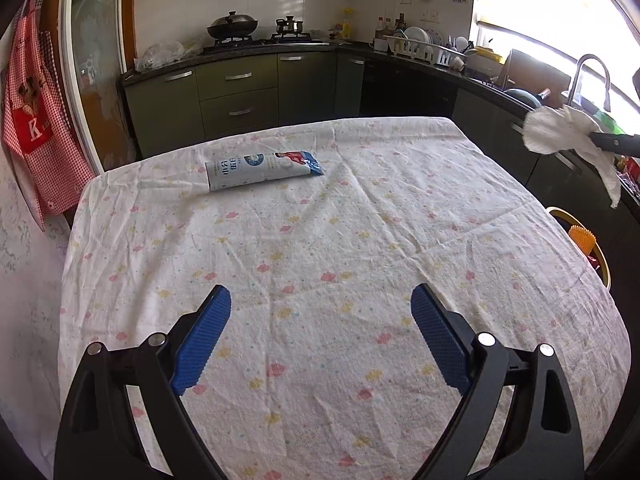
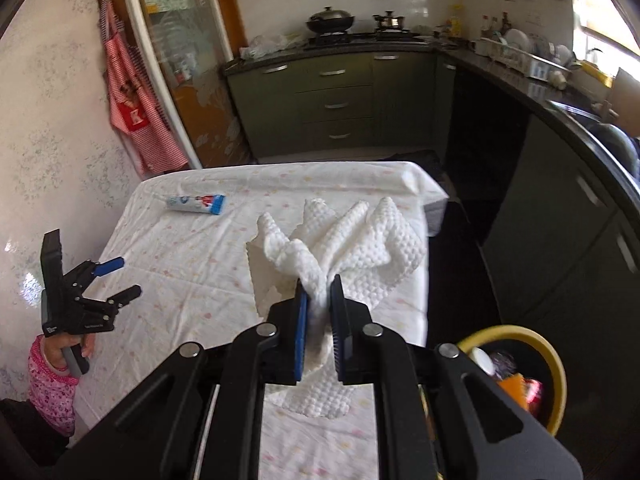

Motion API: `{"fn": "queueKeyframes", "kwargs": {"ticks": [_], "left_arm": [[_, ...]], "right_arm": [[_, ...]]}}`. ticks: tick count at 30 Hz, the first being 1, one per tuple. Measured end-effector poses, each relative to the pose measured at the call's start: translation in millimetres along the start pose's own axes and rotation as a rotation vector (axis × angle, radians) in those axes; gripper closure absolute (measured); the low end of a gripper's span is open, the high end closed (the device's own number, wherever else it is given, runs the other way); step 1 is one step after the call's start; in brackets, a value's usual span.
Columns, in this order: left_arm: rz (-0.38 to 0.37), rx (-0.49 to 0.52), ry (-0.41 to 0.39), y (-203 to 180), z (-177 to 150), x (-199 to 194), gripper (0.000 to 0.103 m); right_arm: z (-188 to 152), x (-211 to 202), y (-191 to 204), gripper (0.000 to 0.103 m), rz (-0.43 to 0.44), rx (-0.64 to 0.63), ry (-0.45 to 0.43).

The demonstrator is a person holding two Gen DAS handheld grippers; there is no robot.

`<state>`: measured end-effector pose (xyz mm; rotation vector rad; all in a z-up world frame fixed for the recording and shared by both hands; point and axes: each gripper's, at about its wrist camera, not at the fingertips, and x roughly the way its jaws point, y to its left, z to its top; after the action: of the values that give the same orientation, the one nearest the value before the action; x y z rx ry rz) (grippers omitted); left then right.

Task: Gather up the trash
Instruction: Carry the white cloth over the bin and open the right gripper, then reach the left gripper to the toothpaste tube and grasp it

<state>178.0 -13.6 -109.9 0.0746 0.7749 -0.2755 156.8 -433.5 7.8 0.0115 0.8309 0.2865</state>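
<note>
Currently: left gripper [image 2: 120,276] lower left, jaws apart, idle over floral-clothed table [image 2: 200,280]. Mid-frame, right gripper [image 2: 319,292] clamped on crumpled white paper towel [image 2: 352,240], lifted clear for yellow-rimmed bin [image 2: 556,364] lower right. Blue-white wrapper [image 2: 196,203] upper left, uncollected.

Home kitchen: stove [image 1: 260,40], cabinets [image 1: 240,92], sink [image 1: 592,76].

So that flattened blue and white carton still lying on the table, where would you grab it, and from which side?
Probably across its narrow width near the middle. The carton lies flat on the tablecloth, long side running left to right, so the open left gripper could come down from above, one finger at the near long edge and one at the far. The crimped blue end looks thinnest, but offers less to hold.
</note>
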Motion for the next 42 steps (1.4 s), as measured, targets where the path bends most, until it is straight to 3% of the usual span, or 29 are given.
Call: {"fn": "queueKeyframes", "kwargs": {"ticks": [6, 11, 13, 14, 15, 16, 24, 33, 36, 42], "left_arm": [[-0.003, 0.004, 0.006, -1.4, -0.5, 2.5, 0.013], [-0.005, 0.004, 0.010, -2.6, -1.0, 3.8, 0.013], [-0.007, 0.004, 0.012, -2.7, -1.1, 4.5, 0.013], [-0.007, 0.004, 0.014, -2.8, -1.2, 5.1, 0.013], [-0.008, 0.005, 0.016, -3.0, -1.5, 5.8, 0.013], [-0.008, 0.007, 0.018, -3.3, -1.7, 6.5, 0.013], [-0.013, 0.014, 0.028, -4.6, -2.9, 9.5, 0.012], [-0.008, -0.001, 0.046, -2.6, 6.5, 2.4, 0.012], [-0.026, 0.067, 0.053, -5.2, 20.4, -4.9, 0.012], [-0.095, 0.310, 0.019, -3.2, 67.7, -3.4, 0.011]], "right_arm": [[-48.7, -22.7, -85.4, 0.092, -0.218, 0.134, 0.041], [-84.7, -7.6, -140.9, 0.089, -0.315, 0.256, 0.107], [-94.9, -1.3, -155.5, 0.076, -0.329, 0.293, 0.123], [-99.0, -0.6, -159.6, 0.058, -0.339, 0.310, 0.121], [-101.4, -0.7, -162.3, 0.051, -0.360, 0.322, 0.117], [-102.7, -1.8, -162.4, 0.051, -0.375, 0.330, 0.111], [-114.7, -31.4, -133.0, 0.049, -0.298, 0.360, 0.003], [-117.2, -27.5, -94.2, 0.042, -0.206, 0.307, -0.019], [-117.4, -19.5, -92.1, 0.042, -0.183, 0.302, -0.005], [-115.0, -6.8, -88.5, 0.042, -0.163, 0.296, 0.022]]}}
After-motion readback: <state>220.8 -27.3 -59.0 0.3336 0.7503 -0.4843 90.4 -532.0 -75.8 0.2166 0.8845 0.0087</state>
